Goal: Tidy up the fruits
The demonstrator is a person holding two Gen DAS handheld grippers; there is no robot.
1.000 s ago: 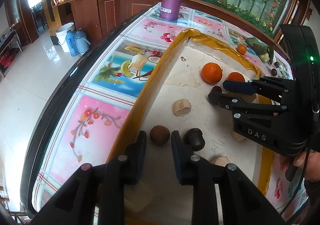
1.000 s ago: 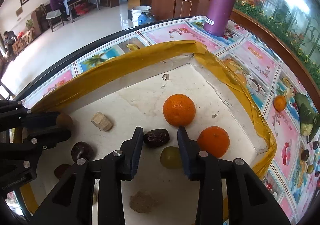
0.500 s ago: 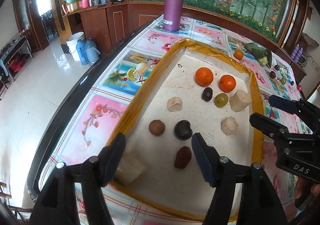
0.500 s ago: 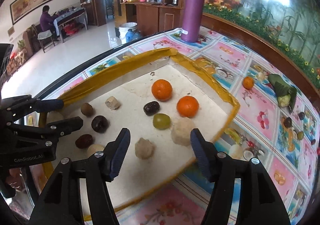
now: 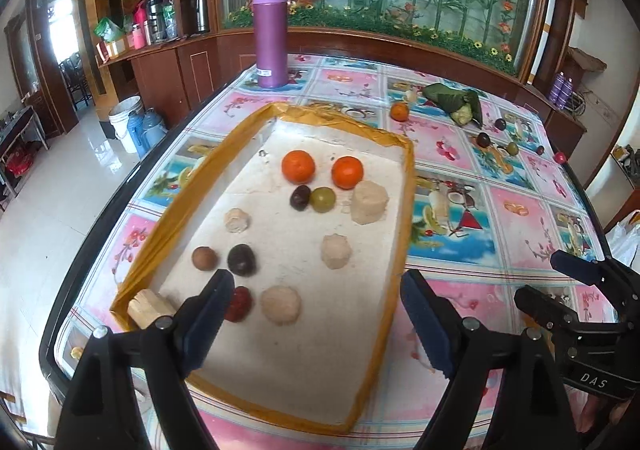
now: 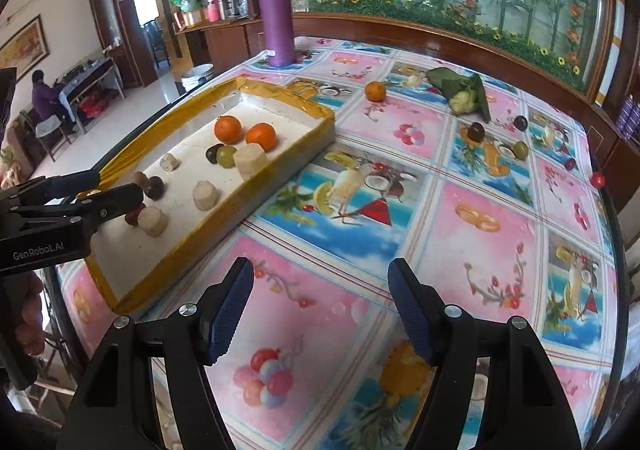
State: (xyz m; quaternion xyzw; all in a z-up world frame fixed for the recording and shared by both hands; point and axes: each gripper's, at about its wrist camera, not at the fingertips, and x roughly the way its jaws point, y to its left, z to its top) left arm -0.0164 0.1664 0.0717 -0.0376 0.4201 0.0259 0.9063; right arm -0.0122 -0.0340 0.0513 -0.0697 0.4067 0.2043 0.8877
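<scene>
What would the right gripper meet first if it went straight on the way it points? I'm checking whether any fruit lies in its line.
Probably only the bare patterned tablecloth. The right gripper, jaws opening with nothing between them, points beside the tray; depth is uncertain.

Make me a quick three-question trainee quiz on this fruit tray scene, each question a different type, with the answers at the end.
1. True or false: the left gripper has a fruit clamped between its fingers.
2. How many oranges lie inside the yellow-edged tray? A) one B) two C) four
3. Fill in: the lone orange outside the tray lies on the tablecloth near a leaf-wrapped ____.

Key
1. False. Its jaws are opening with nothing gripped; the right gripper is also empty and opening, over bare tablecloth.
2. B: two oranges side by side at the tray's far end.
3. Bundle.
</scene>
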